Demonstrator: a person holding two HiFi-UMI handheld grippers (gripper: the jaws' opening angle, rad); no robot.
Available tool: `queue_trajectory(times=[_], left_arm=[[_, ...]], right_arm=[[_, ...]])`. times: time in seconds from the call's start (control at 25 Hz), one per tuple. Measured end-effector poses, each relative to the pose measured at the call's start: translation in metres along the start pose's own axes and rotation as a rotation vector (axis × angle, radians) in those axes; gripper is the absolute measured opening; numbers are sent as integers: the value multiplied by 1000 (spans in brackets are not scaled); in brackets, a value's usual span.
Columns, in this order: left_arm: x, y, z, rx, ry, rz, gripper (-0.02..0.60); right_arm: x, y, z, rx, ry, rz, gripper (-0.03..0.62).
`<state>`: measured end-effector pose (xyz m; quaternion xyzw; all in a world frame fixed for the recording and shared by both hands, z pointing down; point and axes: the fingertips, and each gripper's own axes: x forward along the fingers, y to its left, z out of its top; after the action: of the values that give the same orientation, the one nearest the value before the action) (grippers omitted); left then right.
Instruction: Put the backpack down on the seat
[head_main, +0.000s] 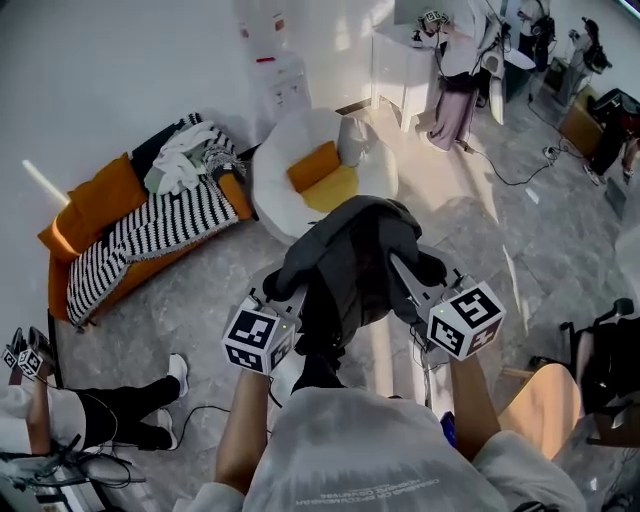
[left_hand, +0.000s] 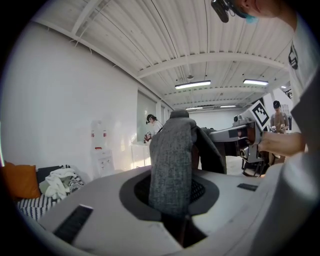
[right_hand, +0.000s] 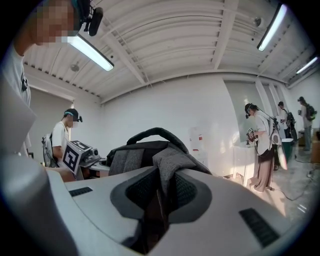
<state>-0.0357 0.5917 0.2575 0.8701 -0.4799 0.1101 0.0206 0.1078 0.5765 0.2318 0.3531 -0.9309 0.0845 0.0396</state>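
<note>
A dark grey backpack (head_main: 355, 250) hangs in the air between my two grippers, above the floor in front of a round white seat (head_main: 285, 135) with an orange cushion (head_main: 315, 165) and a yellow cushion (head_main: 335, 188). My left gripper (head_main: 292, 300) is shut on a grey shoulder strap (left_hand: 172, 155), which stands up between its jaws (left_hand: 172, 197). My right gripper (head_main: 412, 288) is shut on another grey strap (right_hand: 170, 167); behind that strap rise the backpack's body (right_hand: 127, 157) and its top handle (right_hand: 155, 132). The backpack's underside is hidden.
An orange sofa (head_main: 100, 195) with a striped blanket (head_main: 150, 235) and loose clothes stands to the left. A water dispenser (head_main: 275, 70) and a white counter (head_main: 400, 65) are behind the seat. One person stands at the counter (head_main: 455, 85), another sits at lower left (head_main: 110, 410). Cables (head_main: 510, 178) cross the floor.
</note>
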Motion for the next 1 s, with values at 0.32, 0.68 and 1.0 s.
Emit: queue_trajectory(times=[0.32, 0.68, 1.0], left_arm=[[61, 50, -9, -49, -10, -35, 78], [135, 128, 3, -25, -9, -73, 78], [181, 190, 10, -25, -1, -91, 78]], right_arm=[[58, -47, 4, -3, 6, -19, 43], [139, -103, 23, 24, 14, -53, 43], [205, -136, 39, 36, 13, -80, 43]])
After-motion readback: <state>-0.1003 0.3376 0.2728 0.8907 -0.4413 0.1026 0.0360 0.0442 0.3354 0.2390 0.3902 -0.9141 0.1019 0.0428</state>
